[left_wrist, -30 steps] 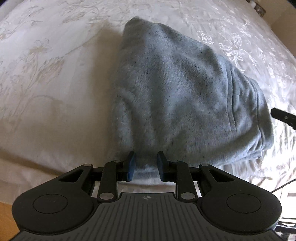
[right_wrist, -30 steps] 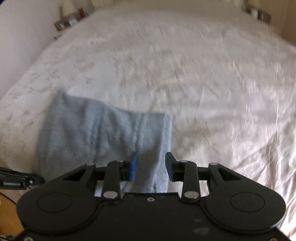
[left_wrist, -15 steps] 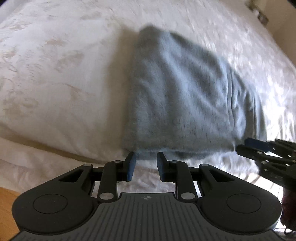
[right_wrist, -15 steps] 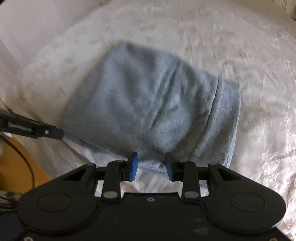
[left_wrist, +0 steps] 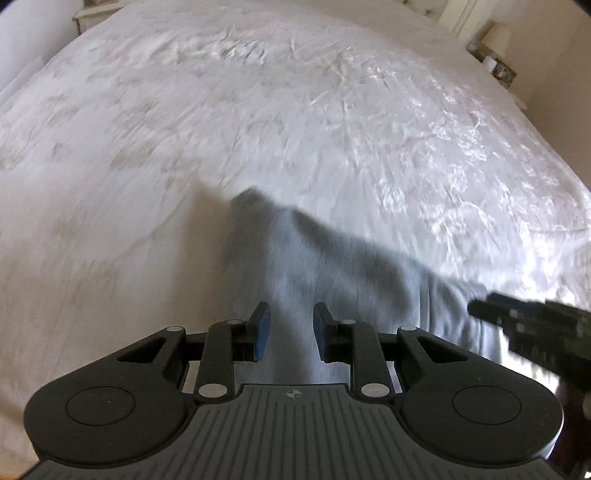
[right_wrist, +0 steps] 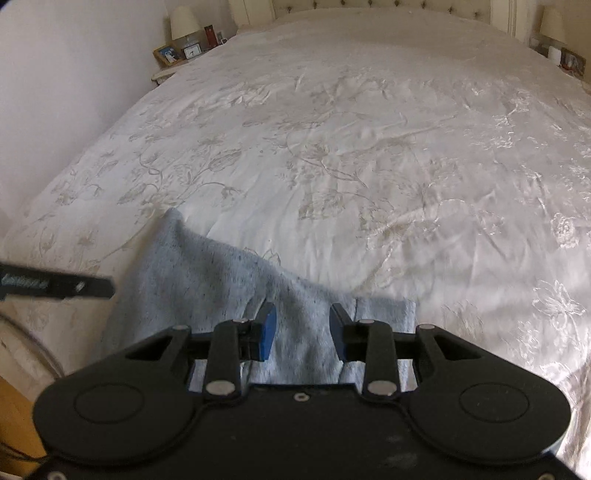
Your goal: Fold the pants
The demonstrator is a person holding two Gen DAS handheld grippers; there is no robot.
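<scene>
We see the grey pants (right_wrist: 207,295) lying folded into a compact bundle at the near edge of the bed (right_wrist: 351,147), on its white flowered cover. Our left tool (left_wrist: 291,328) hovers over the near end of the bundle, its two blue-padded fingers apart with grey cloth showing in the gap; the view is blurred, so we cannot tell whether the pads press on the fabric. Our right tool (right_wrist: 303,334) hangs above the right part of the bundle, fingers likewise apart, and we cannot tell whether it grips anything. Each tool shows at the edge of the other's view. A nightstand (right_wrist: 166,72) with a lamp (right_wrist: 183,22) stands by the headboard.
</scene>
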